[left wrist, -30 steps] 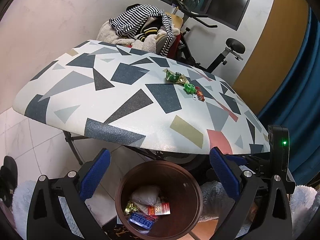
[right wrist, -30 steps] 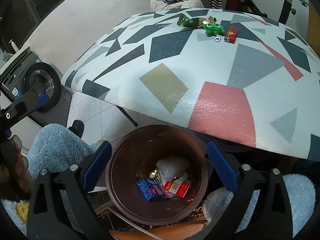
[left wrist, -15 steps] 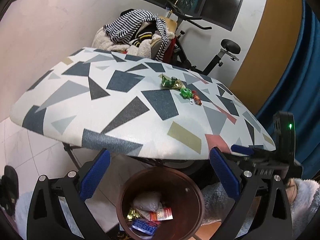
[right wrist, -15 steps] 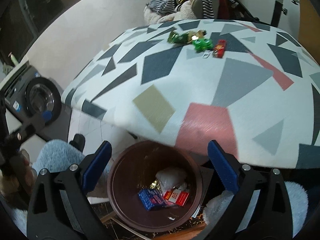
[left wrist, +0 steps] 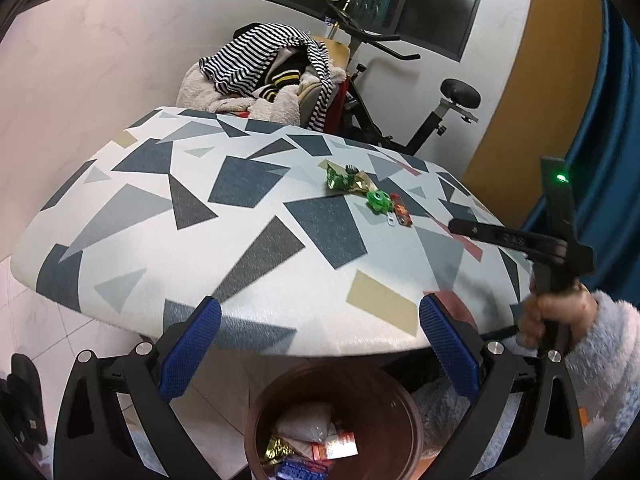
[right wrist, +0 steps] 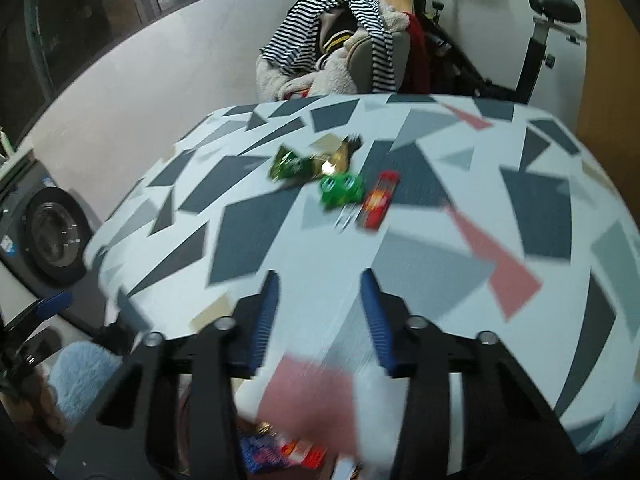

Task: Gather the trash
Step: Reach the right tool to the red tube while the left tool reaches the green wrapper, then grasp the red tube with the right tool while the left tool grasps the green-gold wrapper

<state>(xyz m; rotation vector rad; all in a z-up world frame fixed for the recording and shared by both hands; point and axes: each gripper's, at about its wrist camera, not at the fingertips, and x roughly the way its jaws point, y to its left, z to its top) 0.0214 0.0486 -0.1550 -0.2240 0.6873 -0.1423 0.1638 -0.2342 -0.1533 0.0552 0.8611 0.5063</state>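
The left gripper (left wrist: 318, 354) stands wide and empty above the round brown bin (left wrist: 408, 408) with wrappers inside, then on the patterned table (left wrist: 248, 288) lie a green crumpled wrapper (right wrist: 290, 166), a green toy (right wrist: 342, 190) and a red packet (right wrist: 380, 200), while the right gripper (right wrist: 320, 320) is closing, empty.

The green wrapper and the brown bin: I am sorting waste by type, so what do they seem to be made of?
The green wrapper looks like thin metallised plastic film: it is crinkled, with a shiny gold end catching the light. The brown bin looks like moulded plastic with a smooth, slightly glossy rim, though painted metal cannot be ruled out.
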